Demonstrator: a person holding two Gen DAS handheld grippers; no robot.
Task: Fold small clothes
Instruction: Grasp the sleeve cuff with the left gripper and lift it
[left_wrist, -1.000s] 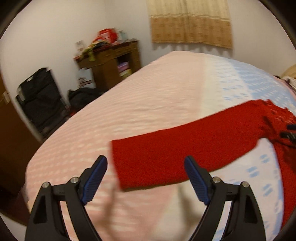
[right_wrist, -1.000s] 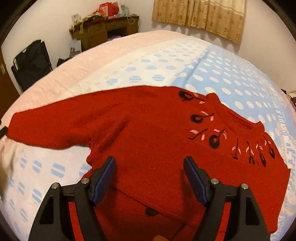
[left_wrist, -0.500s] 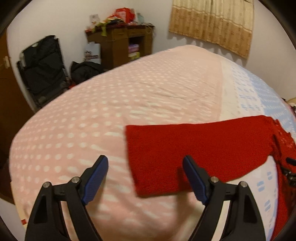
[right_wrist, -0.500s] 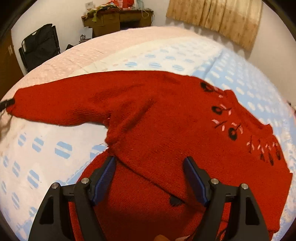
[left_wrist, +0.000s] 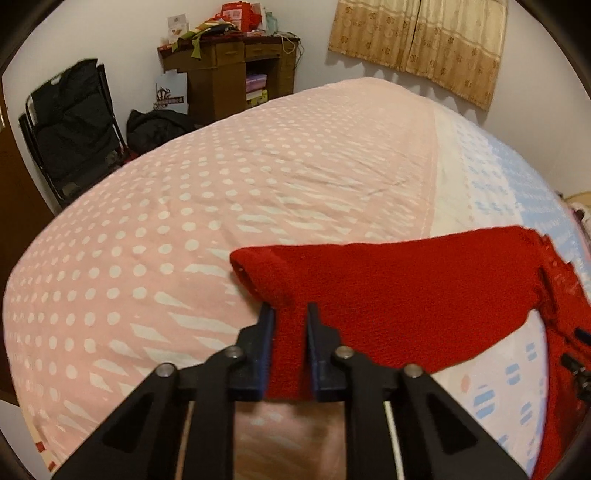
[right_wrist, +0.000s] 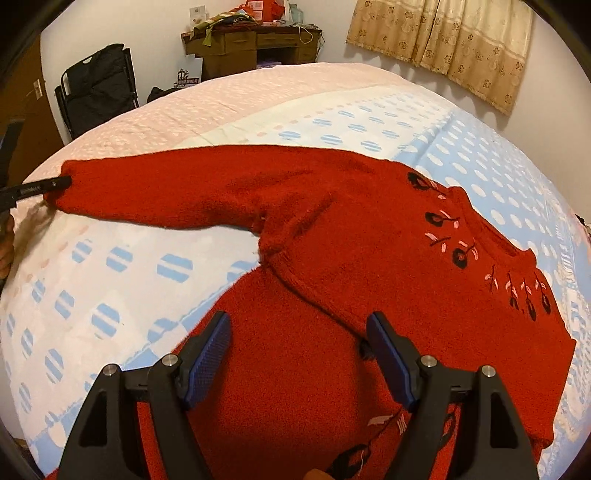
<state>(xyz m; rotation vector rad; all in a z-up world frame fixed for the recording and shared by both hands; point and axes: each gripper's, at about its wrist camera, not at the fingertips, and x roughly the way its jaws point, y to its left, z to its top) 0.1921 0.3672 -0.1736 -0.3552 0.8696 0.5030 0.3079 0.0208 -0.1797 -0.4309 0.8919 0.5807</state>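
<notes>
Pinched on the sleeve cuff (left_wrist: 288, 325), the left gripper (left_wrist: 288, 350) is set; the right gripper (right_wrist: 299, 354) hovers spread. Soft, floppy red knitted sweater (right_wrist: 369, 258): grip edges.

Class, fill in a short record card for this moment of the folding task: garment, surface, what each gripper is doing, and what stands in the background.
garment: red sweater with embroidered flowers near the neck, lying on the bed, one sleeve stretched out sideways
surface: bed cover, pink with white dots on one side, blue-patterned on the other
left gripper: shut on the sleeve near its cuff
right gripper: open, over the sweater body, holding nothing
background: wooden desk with clutter, beige curtain, black folded chair
</notes>
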